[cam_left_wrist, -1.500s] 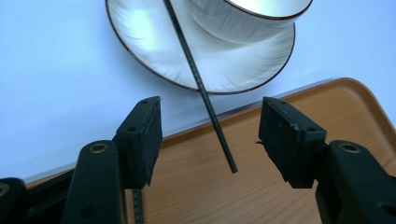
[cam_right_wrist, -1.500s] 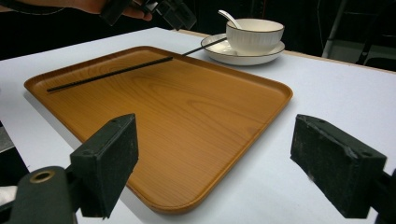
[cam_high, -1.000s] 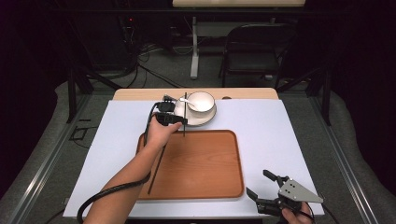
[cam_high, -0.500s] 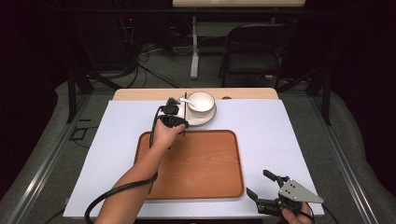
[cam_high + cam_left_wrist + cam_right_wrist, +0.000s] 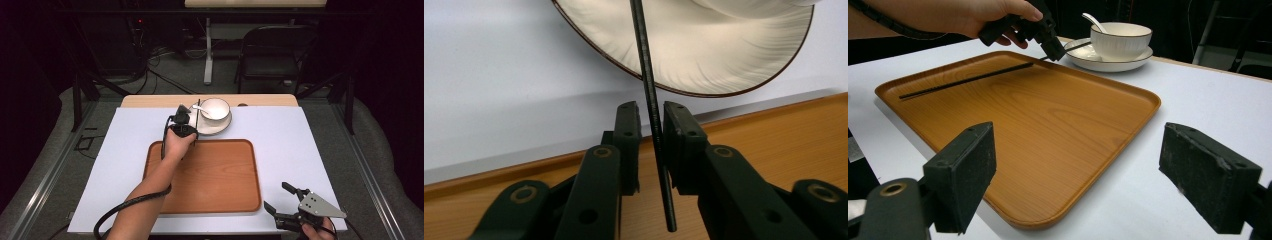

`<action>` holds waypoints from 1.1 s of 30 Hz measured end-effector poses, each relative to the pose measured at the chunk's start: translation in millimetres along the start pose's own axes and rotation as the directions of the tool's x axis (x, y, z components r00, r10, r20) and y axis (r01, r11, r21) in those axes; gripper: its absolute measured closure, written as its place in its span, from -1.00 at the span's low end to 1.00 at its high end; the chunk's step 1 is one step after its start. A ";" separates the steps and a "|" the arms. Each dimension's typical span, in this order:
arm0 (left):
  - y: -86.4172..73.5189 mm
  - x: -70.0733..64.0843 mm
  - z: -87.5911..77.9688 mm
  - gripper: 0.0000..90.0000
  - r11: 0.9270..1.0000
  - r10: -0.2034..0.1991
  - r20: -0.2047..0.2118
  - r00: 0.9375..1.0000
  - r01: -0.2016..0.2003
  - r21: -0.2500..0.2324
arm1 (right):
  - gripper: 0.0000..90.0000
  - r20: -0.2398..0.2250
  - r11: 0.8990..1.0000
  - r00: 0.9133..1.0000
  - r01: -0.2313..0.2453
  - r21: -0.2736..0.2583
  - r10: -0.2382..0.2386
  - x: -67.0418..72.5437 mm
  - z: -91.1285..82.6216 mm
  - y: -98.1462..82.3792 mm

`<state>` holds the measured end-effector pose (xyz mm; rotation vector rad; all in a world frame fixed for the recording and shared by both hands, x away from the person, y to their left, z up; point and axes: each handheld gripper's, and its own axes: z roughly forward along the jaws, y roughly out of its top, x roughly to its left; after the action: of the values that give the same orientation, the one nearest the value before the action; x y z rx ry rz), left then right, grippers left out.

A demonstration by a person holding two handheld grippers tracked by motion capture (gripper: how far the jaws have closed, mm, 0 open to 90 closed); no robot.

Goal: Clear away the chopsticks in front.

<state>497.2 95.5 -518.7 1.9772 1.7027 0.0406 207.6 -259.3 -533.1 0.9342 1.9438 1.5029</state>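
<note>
Centrally, a white ceramic bowl point(image 5: 215, 108) sat on a matching saucer point(image 5: 218, 126) near the desk's point(image 5: 320, 145) far edge, and a white spoon point(image 5: 201, 109) rested inside the bowl, its handle leaning over the rim. The saucer was pale and ribbed with a thin dark rim, as the left gripper view showed. Just in front of it lay a rounded rectangular wooden tray point(image 5: 225, 175), smooth and honey-coloured with a raised lip. One thin black chopstick point(image 5: 965, 80) lay flat inside the tray along its left side.

At the tray's far left corner, the left gripper point(image 5: 186, 125) had its fingers point(image 5: 680, 142) clenched on a second black chopstick point(image 5: 650, 107), a slim ridged rod that ran from the tray's edge across the saucer's rim. The person's hand point(image 5: 177, 145) and forearm reached over the tray to hold it there.

Well apart, at the desk's near right corner, the right gripper point(image 5: 280, 202) hovered with its padded black fingers point(image 5: 965, 175) released wide, grasping nothing. A white sheet covered the desk. Behind it stood a dark chair point(image 5: 272, 55) on grey flooring.
</note>
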 end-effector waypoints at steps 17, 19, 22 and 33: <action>3.3 19.6 -16.1 0.92 0.998 -0.057 -0.036 0.998 0.056 -0.011 | -0.68 0.001 1.000 1.000 -0.004 -0.002 0.004 0.0 -0.4 -0.2; 3.1 25.0 -22.1 0.93 0.998 -0.062 -0.030 0.998 0.062 -0.017 | -0.68 0.001 1.000 1.000 -0.001 -0.002 0.001 -0.1 -0.1 -0.1; 1.4 33.3 -30.5 0.93 0.997 -0.069 -0.020 0.997 0.069 -0.029 | -0.68 0.001 1.000 1.000 -0.001 -0.002 0.001 0.2 0.0 -0.1; -15.9 59.0 -58.2 0.92 0.996 -0.067 0.011 0.998 0.068 -0.063 | -0.68 0.000 1.000 1.000 0.001 0.002 -0.001 -0.5 0.9 0.2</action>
<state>474.3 172.7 -493.2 1.8704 1.7396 0.0604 208.6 -259.1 -533.2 0.9336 1.9457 1.5005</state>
